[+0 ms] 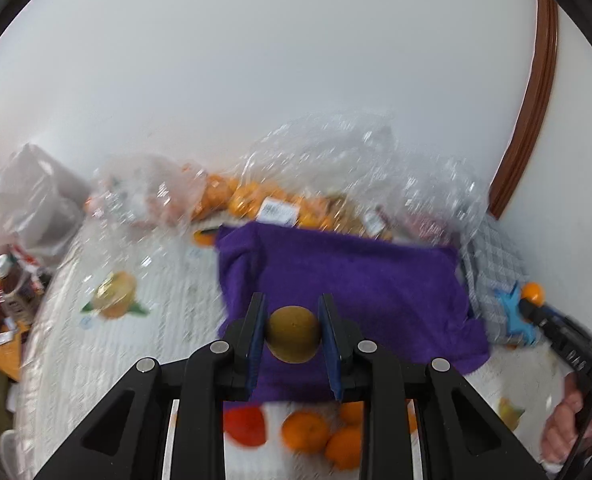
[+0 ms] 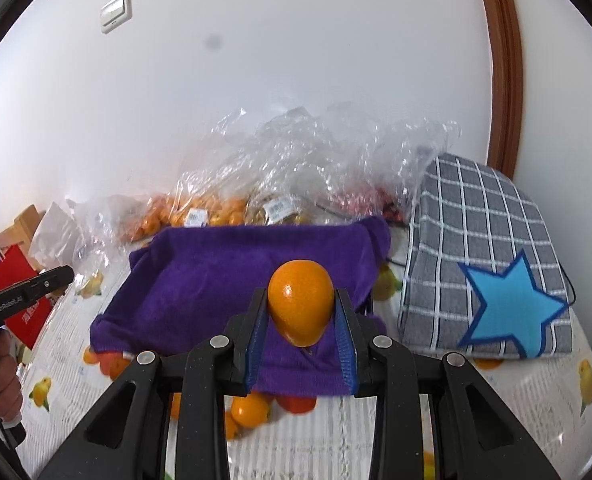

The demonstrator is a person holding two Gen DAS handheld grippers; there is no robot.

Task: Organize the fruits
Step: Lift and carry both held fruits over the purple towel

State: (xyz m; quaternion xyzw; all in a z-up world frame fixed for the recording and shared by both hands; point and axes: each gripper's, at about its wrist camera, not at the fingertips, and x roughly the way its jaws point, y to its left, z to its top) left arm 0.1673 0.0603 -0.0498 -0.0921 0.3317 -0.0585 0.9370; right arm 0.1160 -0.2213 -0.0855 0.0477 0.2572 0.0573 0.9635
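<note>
My left gripper (image 1: 293, 334) is shut on a brown-green kiwi (image 1: 293, 334) and holds it above the near edge of a purple cloth-lined box (image 1: 356, 280). My right gripper (image 2: 301, 312) is shut on an orange (image 2: 301, 306) above the same purple box (image 2: 232, 264). Loose oranges (image 1: 306, 432) and a red fruit (image 1: 246, 426) lie on the white patterned cover in front of the box; they also show in the right wrist view (image 2: 252, 408). The right gripper with its orange (image 1: 533, 294) shows at the right edge of the left view.
Clear plastic bags of oranges (image 2: 200, 212) and other fruit are piled behind the box against the white wall. A grey checked cushion with a blue star (image 2: 496, 280) lies right of the box. Cluttered bags and a bottle (image 1: 4, 268) stand at the left.
</note>
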